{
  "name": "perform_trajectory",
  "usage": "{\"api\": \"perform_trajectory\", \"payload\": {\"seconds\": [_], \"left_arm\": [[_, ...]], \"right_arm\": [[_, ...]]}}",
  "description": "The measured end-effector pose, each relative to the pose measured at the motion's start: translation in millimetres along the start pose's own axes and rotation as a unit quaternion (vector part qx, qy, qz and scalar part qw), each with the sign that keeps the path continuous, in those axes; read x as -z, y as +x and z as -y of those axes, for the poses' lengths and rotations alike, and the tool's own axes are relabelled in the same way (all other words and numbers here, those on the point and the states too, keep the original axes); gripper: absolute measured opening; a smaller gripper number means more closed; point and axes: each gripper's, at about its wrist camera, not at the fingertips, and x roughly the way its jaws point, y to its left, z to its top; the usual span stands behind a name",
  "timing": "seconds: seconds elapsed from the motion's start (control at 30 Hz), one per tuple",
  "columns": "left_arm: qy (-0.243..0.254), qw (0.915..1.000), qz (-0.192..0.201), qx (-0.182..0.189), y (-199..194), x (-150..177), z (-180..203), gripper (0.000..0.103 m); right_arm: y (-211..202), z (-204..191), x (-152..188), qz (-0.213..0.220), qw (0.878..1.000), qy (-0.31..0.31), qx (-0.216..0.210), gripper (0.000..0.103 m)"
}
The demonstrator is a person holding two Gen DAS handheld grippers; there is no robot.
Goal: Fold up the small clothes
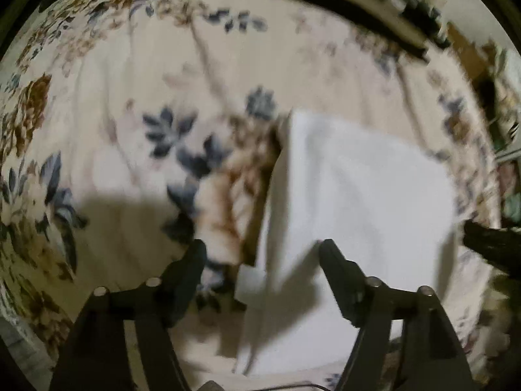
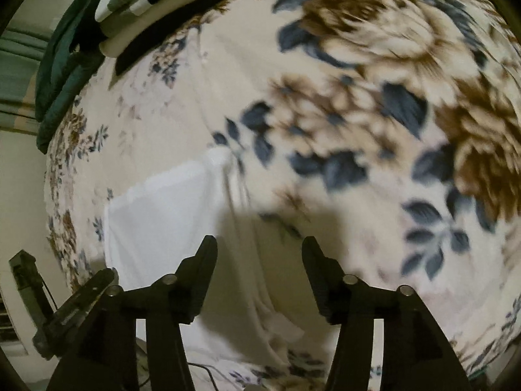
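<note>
A white garment (image 1: 351, 215) lies on a floral blanket (image 1: 130, 91), partly folded, with a raised left edge. My left gripper (image 1: 262, 251) is open and empty just above its near left edge. In the right wrist view the same white garment (image 2: 169, 221) lies at lower left on the blanket (image 2: 358, 130). My right gripper (image 2: 260, 247) is open and empty over the garment's right edge. The other gripper shows as a dark shape at the right edge of the left wrist view (image 1: 488, 241) and at lower left of the right wrist view (image 2: 65, 312).
A stack of folded clothes, green, cream and black (image 2: 136, 16), sits at the blanket's far left corner. Dark furniture and clutter (image 1: 407, 16) line the far right edge of the bed. The frames are motion-blurred.
</note>
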Motion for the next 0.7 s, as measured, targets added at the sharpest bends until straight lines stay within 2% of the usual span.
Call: {"api": "perform_trajectory", "payload": {"seconds": [0.1,0.17,0.37,0.53,0.63,0.7], "left_arm": [[-0.013,0.9997,-0.021,0.004,29.9,-0.7,-6.3,0.085],[-0.017,0.9995,-0.021,0.018,38.4,-5.4,-9.2,0.103],[-0.019,0.9992,-0.018,0.030,48.9,-14.2,-9.7,0.103],[-0.033,0.9987,0.008,0.038,47.0,-3.6,-15.3,0.103],[-0.037,0.9987,-0.011,0.033,44.2,-5.0,-15.6,0.103],[-0.056,0.9967,-0.018,0.057,31.8,-4.7,-19.7,0.103]], "right_arm": [[4.4,11.0,9.6,-0.007,1.000,0.017,0.006,0.058],[5.2,13.3,12.4,-0.006,1.000,0.019,0.011,0.058],[5.9,11.1,14.0,-0.007,1.000,0.012,0.017,0.058],[5.7,7.3,10.7,-0.009,1.000,0.010,0.010,0.058],[8.7,5.0,8.9,-0.016,1.000,0.006,-0.007,0.058],[12.4,3.3,8.7,-0.025,0.999,0.002,-0.032,0.058]]}}
